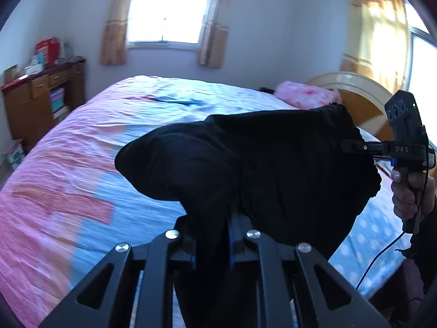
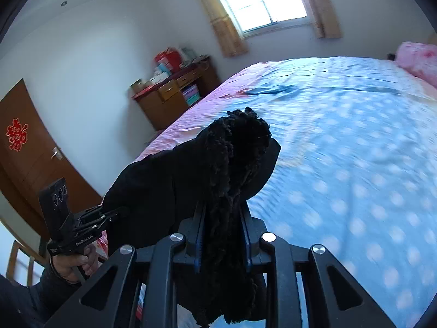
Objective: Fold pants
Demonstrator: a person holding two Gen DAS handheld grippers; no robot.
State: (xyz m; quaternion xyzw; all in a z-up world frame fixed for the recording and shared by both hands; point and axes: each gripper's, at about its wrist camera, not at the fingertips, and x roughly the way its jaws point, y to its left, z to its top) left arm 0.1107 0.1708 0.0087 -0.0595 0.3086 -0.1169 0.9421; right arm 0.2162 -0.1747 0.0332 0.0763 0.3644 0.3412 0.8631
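The black pants [image 1: 273, 164] hang in the air above the bed [image 1: 82, 169], stretched between both grippers. In the left wrist view my left gripper [image 1: 213, 218] is shut on a bunched fold of the dark cloth, which drapes over its fingers. My right gripper [image 1: 352, 146] pinches the fabric's right edge, with a hand on its handle. From the right wrist camera, my right gripper [image 2: 222, 213] is shut on the fuzzy black waistband of the pants [image 2: 164, 180]. My left gripper [image 2: 120, 210] grips the far left end. The fingertips are hidden by cloth.
The bed sheet [image 2: 355, 150] is blue with white dots, pink toward the foot. A pink pillow [image 1: 306, 95] lies by the wooden headboard [image 1: 363, 98]. A wooden desk [image 1: 41, 93] with boxes stands beyond the bed. A brown door [image 2: 27, 150] and a chair [image 2: 16, 259] are at left.
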